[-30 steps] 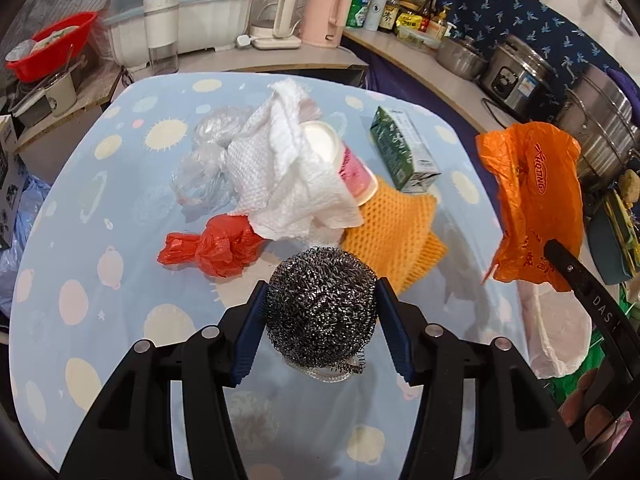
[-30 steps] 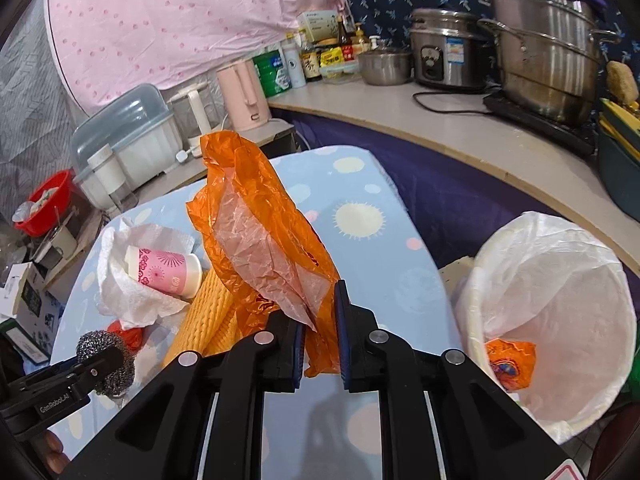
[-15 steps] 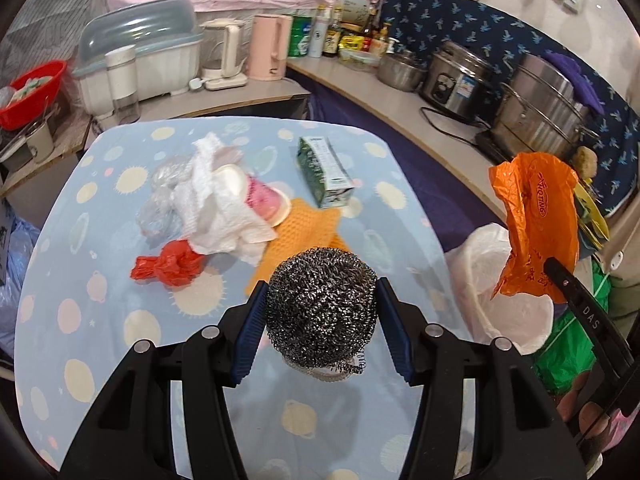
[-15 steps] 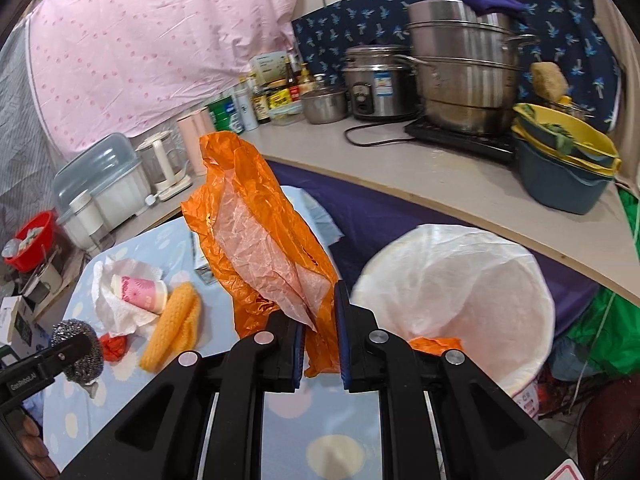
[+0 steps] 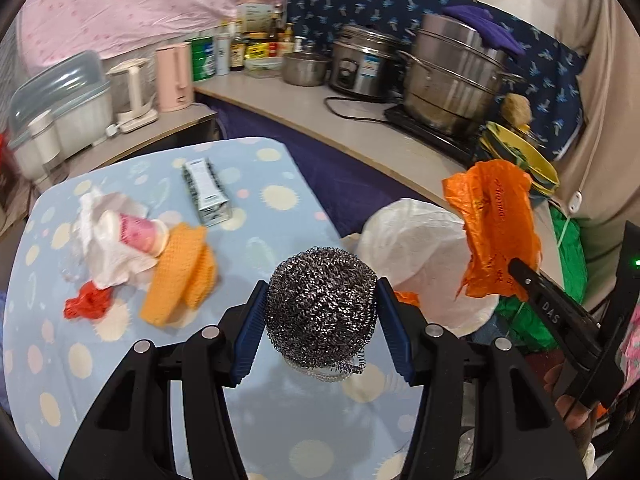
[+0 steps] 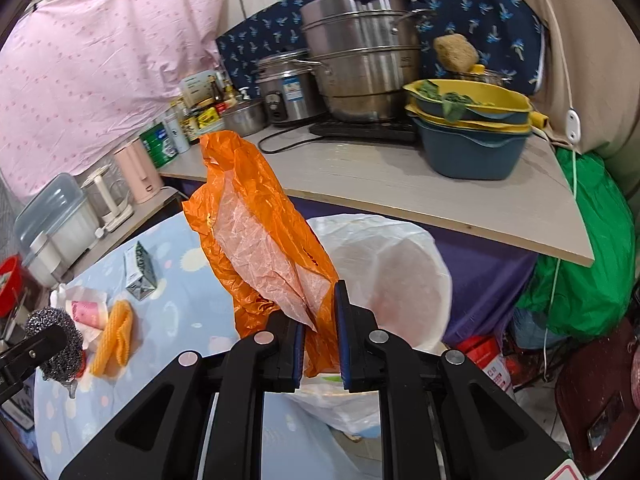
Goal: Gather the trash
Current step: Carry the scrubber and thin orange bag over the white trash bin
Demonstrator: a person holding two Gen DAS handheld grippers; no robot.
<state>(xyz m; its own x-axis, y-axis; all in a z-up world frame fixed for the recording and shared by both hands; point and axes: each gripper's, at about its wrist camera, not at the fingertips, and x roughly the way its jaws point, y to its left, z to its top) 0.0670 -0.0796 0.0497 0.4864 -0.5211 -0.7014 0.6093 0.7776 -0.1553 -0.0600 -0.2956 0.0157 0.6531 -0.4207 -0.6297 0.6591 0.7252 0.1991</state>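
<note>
Left gripper (image 5: pixel 322 320) is clamped on a steel wool scrubber (image 5: pixel 322 306), held over the blue dotted table (image 5: pixel 132 364). Right gripper (image 6: pixel 320 332) is pinched nearly closed on an orange plastic bag (image 6: pixel 256 236) above the white-lined trash bin (image 6: pixel 392 264). Only the left view shows the red wrapper (image 5: pixel 86 306) lying on the table; only the right view shows the yellow basins (image 6: pixel 472 100).

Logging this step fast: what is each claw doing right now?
Left claw: closed on the steel wool scrubber.
Right claw: closed on the orange plastic bag.
</note>
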